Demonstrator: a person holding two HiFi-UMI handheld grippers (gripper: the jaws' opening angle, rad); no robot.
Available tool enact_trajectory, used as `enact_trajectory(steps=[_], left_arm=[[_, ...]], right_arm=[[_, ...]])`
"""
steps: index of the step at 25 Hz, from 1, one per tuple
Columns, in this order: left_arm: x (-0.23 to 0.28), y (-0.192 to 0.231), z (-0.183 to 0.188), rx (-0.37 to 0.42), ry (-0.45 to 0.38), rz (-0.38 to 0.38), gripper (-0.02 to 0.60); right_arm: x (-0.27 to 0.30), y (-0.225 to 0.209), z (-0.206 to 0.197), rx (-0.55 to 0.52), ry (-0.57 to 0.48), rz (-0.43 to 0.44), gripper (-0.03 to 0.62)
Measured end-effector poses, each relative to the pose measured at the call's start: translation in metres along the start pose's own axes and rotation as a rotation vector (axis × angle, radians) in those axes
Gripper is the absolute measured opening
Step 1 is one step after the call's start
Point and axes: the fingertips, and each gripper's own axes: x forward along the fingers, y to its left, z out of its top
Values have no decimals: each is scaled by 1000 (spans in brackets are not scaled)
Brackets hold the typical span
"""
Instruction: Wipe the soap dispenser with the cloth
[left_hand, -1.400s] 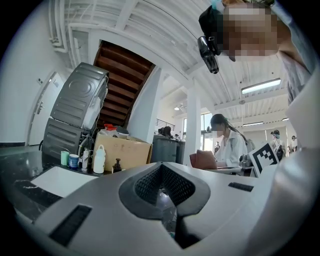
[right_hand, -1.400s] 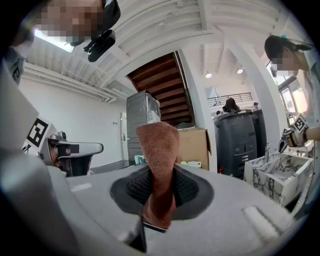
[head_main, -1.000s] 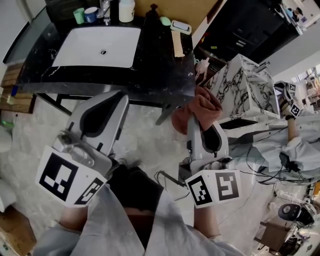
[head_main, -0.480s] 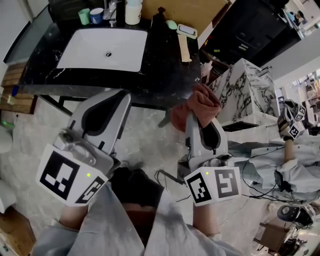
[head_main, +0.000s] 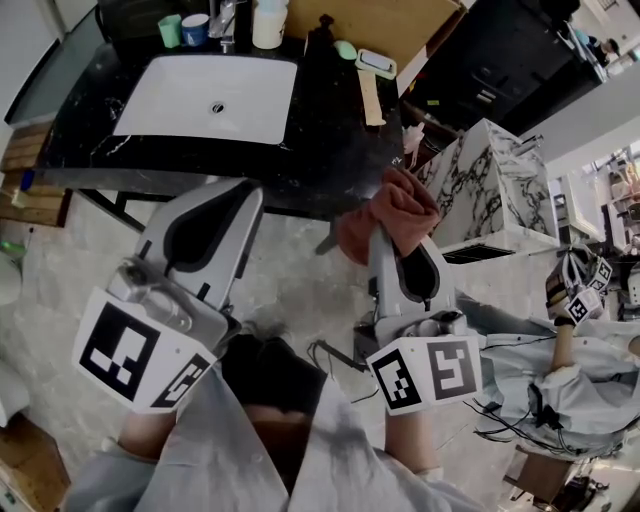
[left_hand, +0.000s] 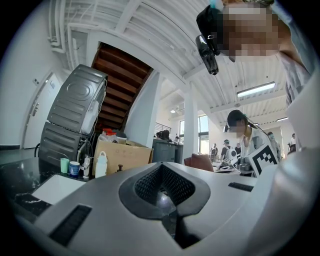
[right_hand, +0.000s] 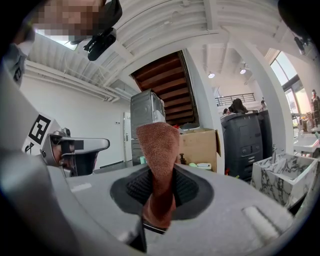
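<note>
The soap dispenser (head_main: 322, 28) is a dark pump bottle at the back of the black counter (head_main: 330, 150), right of the sink; it shows small in the left gripper view (left_hand: 119, 168) and the right gripper view (right_hand: 182, 159). My right gripper (head_main: 384, 240) is shut on a rust-brown cloth (head_main: 392, 212), held in the air in front of the counter's right end, well short of the dispenser. In the right gripper view the cloth (right_hand: 160, 147) stands up between the pads of that gripper (right_hand: 159, 186). My left gripper (head_main: 243, 200) is shut and holds nothing, its tips (left_hand: 162, 172) over the counter's front edge.
A white sink (head_main: 205, 95) fills the counter's left half, with two cups (head_main: 182, 30) and a white bottle (head_main: 268, 20) behind it. A cardboard box (head_main: 385, 20) and a wooden-handled brush (head_main: 371, 95) lie right of the dispenser. A marble block (head_main: 490, 180) stands right; another person (head_main: 560, 370) is nearby.
Both my grippers stay almost where they were, the cloth still held. The counter has shifted slightly in view. The other person's marked gripper at the right has dropped lower.
</note>
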Motion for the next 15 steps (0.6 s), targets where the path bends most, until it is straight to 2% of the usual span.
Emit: enact_trajectory(steps=[15], left_arm=[[-12,-2,-3,-5,2,17,3]], right_arm=[[-4,8,-7,4,17,24,75]])
